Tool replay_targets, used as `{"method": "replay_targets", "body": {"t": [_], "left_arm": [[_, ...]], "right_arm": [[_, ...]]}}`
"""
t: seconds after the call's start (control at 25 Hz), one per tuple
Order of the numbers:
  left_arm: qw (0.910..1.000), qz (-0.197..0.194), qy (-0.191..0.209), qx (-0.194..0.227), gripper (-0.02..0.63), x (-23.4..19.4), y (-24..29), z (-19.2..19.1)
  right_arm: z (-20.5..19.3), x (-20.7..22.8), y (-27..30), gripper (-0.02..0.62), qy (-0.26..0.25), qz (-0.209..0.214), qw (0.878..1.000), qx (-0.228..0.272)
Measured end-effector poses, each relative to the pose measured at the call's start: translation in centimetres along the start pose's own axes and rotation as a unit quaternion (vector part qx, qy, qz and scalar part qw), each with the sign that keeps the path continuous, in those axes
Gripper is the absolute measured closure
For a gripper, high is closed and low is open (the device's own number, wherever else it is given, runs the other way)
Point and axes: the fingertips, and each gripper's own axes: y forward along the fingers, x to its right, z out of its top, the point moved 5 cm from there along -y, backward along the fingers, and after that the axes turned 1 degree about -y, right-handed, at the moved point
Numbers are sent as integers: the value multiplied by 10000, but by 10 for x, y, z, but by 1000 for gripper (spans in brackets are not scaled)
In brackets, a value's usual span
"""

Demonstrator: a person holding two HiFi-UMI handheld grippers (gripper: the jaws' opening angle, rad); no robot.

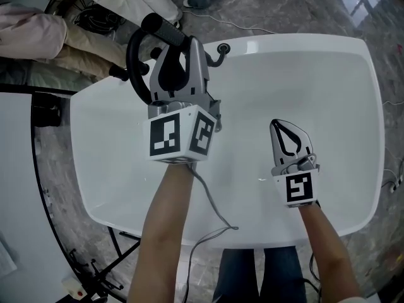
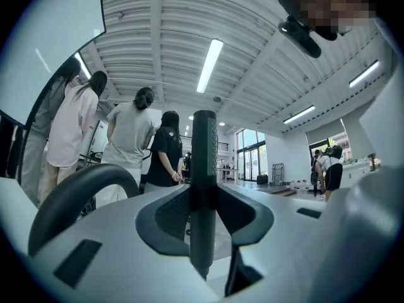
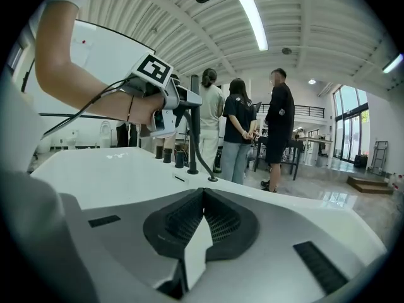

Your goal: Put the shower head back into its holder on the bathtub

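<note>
At the upper left of the head view, the left gripper [image 1: 178, 52] is clamped round the slim black stick-shaped shower head [image 1: 165, 30]. In the left gripper view the rod [image 2: 203, 188] stands upright, pinched between the ribbed black pads. Its smooth black rubbery hose [image 1: 130, 62] loops out to the left in a stiff arc. The right gripper [image 1: 281, 128] hangs lower right over the basin with its jaws pressed together and nothing in them.

The glossy white moulded bathtub [image 1: 297, 41] carries small round black fittings on its far rim [image 1: 224, 48], and I take one of them for the holder. From the right gripper view the rod's lower end sits very near or on one such base [image 3: 192, 170]. I cannot tell from here whether it is seated.

To do this well, I'd say keep the rod plumb over the socket and lower it straight. Let the hose feed down rather than kink, because that springy loop could tug the head sideways. The handle is hard, matte and narrow, so it could swivel in the pads. I would only loosen the grip once the base takes the weight. The free gripper could steady the hose if it fights back.
</note>
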Motion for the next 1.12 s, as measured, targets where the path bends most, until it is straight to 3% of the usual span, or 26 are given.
{"method": "replay_targets", "body": {"t": [0.68, 1.12], "left_arm": [[9996, 123, 65, -251, 483, -1, 12, -15], [9993, 229, -6, -292, 485, -6, 17, -26]], "right_arm": [[-9, -5, -9, 589, 359, 71, 9993, -56], [-18, -2, -16, 589, 283, 90, 9995, -124]]}}
